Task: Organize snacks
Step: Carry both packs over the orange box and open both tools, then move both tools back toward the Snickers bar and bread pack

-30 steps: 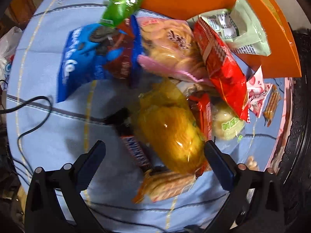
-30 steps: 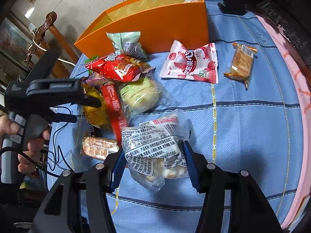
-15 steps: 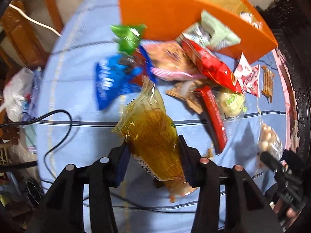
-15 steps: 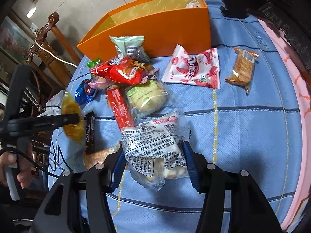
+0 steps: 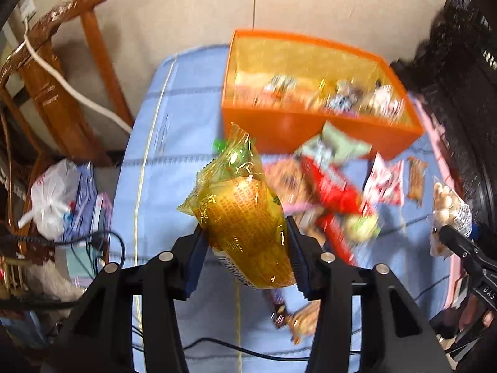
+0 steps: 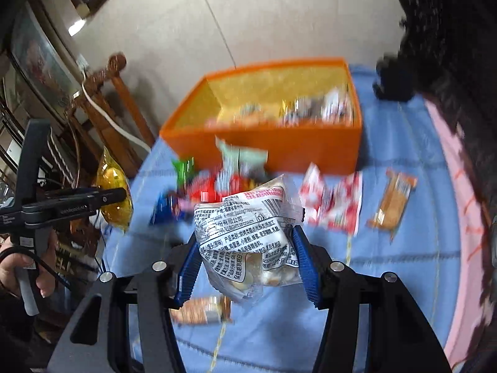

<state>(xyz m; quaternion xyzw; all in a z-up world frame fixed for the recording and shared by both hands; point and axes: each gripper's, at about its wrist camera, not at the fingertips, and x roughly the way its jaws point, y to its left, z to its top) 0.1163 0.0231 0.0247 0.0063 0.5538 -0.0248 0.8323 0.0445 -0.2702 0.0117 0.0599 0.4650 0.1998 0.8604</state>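
The left gripper (image 5: 247,256) was clenched on a yellow packet (image 5: 245,227), held in the air short of the orange box (image 5: 292,130) and off toward its left end. The right gripper (image 6: 248,267) was clenched on a clear bag (image 6: 248,233) of small round snacks, also lifted, in front of the box's near wall. Both packets hung above the blue cloth (image 6: 403,279), clear of it.

The box already held several wrapped snacks along its floor, too blurred to name. In front of its near wall lay the rest of the pile: a pale green packet (image 6: 240,158) leaning on the wall, a red packet (image 5: 335,189) just before it, a red-and-white packet (image 6: 335,205) and a brown bar (image 6: 393,202) further toward the box's right end.

The risks, as I judged them, came from the carry. Each packet was pinched low on its body with most of its length standing free above the jaws, and the film looked slick, so a quick swing toward the box could let 1 slide out and drop short of the wall. With 2 loads heading for the same box, the grippers could also knock together over it. Coming in too low could clip the near rim and push the box back, or sweep the green packet aside. The round snacks might crush under a hard squeeze.
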